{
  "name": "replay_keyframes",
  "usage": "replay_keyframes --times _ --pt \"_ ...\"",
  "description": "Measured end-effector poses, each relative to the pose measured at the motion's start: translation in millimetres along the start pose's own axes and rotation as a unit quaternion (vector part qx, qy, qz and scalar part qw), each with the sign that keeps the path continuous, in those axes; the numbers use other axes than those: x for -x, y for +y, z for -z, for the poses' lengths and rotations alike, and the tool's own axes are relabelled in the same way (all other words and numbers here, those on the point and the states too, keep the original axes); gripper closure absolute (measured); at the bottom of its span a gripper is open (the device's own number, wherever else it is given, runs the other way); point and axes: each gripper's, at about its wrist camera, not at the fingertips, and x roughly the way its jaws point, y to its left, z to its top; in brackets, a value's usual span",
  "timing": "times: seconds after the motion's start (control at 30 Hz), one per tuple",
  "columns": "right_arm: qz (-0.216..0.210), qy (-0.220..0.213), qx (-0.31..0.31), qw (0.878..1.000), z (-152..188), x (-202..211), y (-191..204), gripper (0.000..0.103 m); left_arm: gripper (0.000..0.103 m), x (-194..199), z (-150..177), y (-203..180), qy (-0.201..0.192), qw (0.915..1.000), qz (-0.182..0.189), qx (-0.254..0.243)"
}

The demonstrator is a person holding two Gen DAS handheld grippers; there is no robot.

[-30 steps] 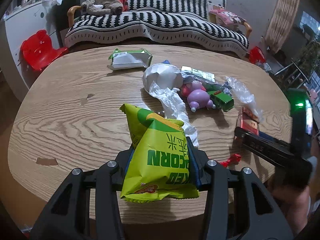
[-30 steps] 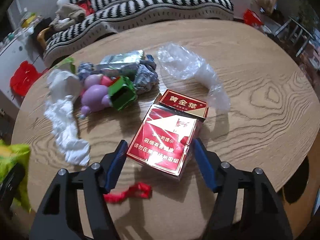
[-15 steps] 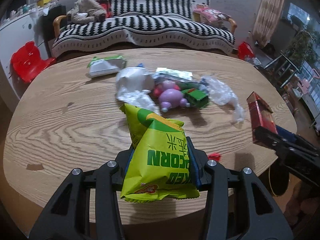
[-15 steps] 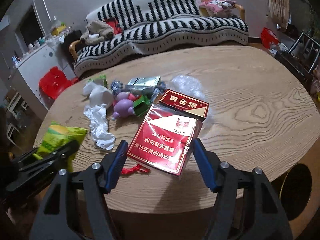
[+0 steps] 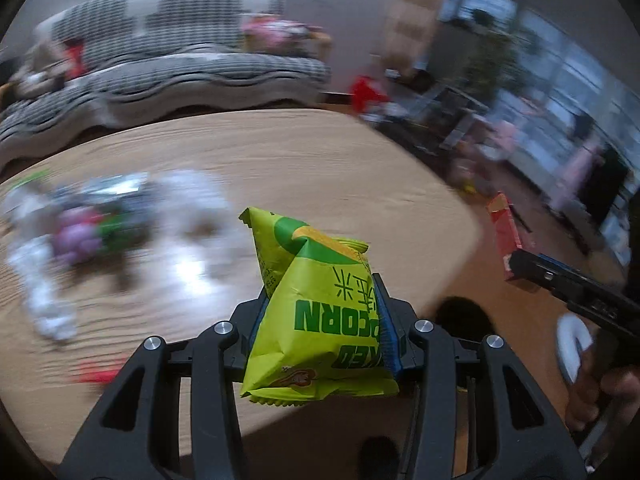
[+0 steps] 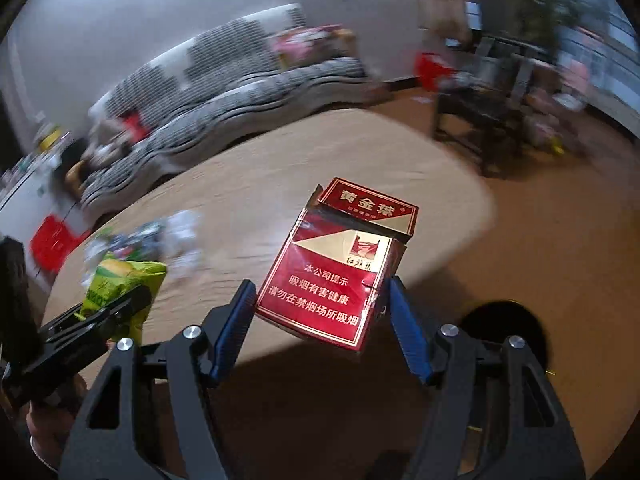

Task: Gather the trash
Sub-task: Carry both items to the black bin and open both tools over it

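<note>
A green and yellow popcorn bag (image 5: 320, 312) stands upright between the blue pads of my left gripper (image 5: 320, 300), which is shut on it. My right gripper (image 6: 322, 286) is shut on a red cigarette pack (image 6: 336, 272) with its lid flipped open. Both are held in the air over the near right end of the wooden table (image 5: 280, 160). Each gripper shows in the other's view: the right one with the red pack (image 5: 504, 236), the left one with the bag (image 6: 120, 280). The remaining litter pile (image 5: 100, 220) lies blurred on the table's left.
A dark round opening (image 6: 504, 328) sits on the floor just past the table's right end, also seen as the round opening (image 5: 460, 312). A striped sofa (image 5: 160, 68) is behind the table. A dark chair frame (image 6: 480, 112) and red stool (image 5: 366, 92) stand to the right.
Both grippers have swung to the right with their loads, from above the litter pile to the table's right end. The pile now sits far left and the floor shows.
</note>
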Motion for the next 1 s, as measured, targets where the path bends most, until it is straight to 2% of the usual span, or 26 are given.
replay_keyframes --times 0.03,0.1,0.13,0.2,0.3,0.4,0.6,0.87,0.93,0.97,1.0 --pt "0.017 -0.002 -0.017 1.000 5 6 -32 0.038 0.058 -11 3 -23 0.003 0.9996 0.022 -0.015" --pt "0.040 0.000 -0.037 0.999 15 10 -70 0.038 0.058 -30 9 -62 0.010 0.9975 0.057 -0.042" --pt "0.052 0.010 -0.053 0.997 23 9 -98 0.038 0.058 -42 14 -87 0.018 0.9950 0.080 -0.058" --pt "0.066 0.025 -0.075 0.995 33 7 -131 0.038 0.058 -67 26 -124 0.040 0.9900 0.110 -0.078" --pt "0.075 0.055 -0.117 0.989 44 -2 -177 0.038 0.058 -109 49 -166 0.084 0.9811 0.139 -0.104" --pt "0.076 0.071 -0.144 0.984 49 -6 -203 0.038 0.058 -148 71 -192 0.128 0.9728 0.161 -0.106" --pt "0.075 0.082 -0.149 0.983 53 -12 -215 0.037 0.058 -203 97 -218 0.171 0.9653 0.160 -0.115" --pt "0.079 0.095 -0.156 0.980 52 -29 -221 0.037 0.057 -242 88 -230 0.175 0.9658 0.155 -0.112" --pt "0.084 0.099 -0.163 0.978 53 -31 -225 0.032 0.047 -247 85 -232 0.177 0.9643 0.165 -0.107" --pt "0.087 0.100 -0.167 0.977 52 -32 -228 0.029 0.035 -247 85 -233 0.175 0.9645 0.165 -0.109" --pt "0.089 0.100 -0.170 0.976 52 -32 -226 0.027 0.028 -248 85 -235 0.170 0.9656 0.161 -0.113"
